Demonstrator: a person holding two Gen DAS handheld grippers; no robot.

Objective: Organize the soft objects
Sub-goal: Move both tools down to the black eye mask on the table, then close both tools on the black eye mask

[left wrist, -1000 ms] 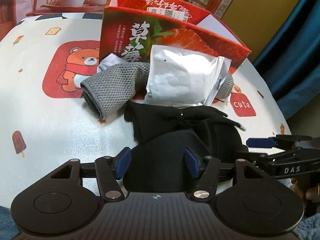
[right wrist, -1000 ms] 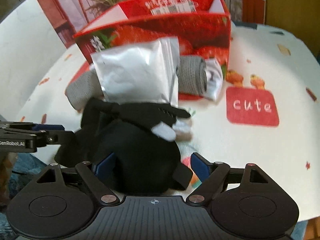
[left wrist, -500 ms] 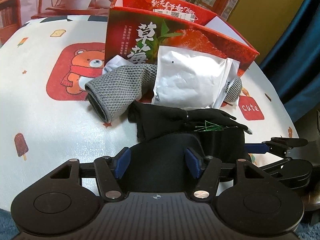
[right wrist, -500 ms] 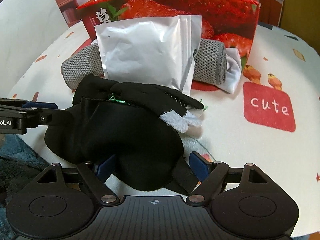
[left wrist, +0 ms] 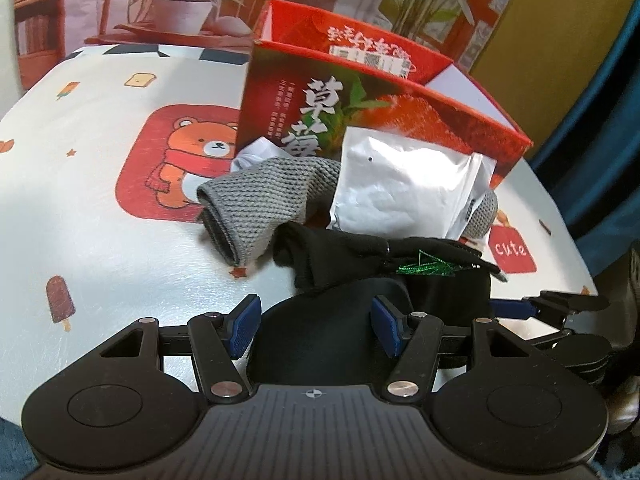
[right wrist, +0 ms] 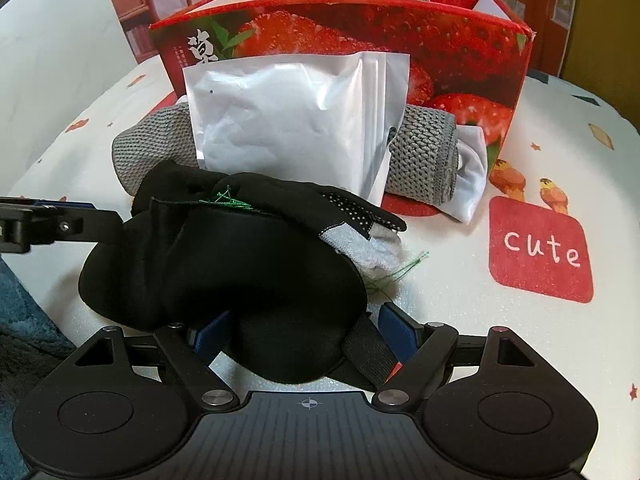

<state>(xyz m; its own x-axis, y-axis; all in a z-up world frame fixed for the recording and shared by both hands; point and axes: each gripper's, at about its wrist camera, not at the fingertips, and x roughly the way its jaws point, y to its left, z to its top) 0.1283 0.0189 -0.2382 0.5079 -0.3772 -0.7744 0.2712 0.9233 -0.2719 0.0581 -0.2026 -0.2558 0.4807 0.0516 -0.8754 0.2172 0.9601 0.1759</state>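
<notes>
Table (left wrist: pixel 100 240): round, white glossy cover printed with bear (left wrist: pixel 188 168), red "cute" patch (right wrist: pixel 540 248), ice lollies, toast, small stars.
Backdrop (left wrist: pixel 80 4): printed scene behind the table; potted plant (left wrist: pixel 180 4) on a reddish stand, a bookshelf at far left, leafy stems at upper right.
Wall (left wrist: pixel 560 32): mustard yellow, right of the backdrop.
Curtain (left wrist: pixel 608 128): dark teal, at far right.
Left side (right wrist: pixel 52 32): pale, plain surface beyond the table edge.
Floor covering (right wrist: pixel 24 320): blue-teal, fuzzy, below the table's near edge.
Light: soft, indoor; dull sheen on the table cover.
</notes>
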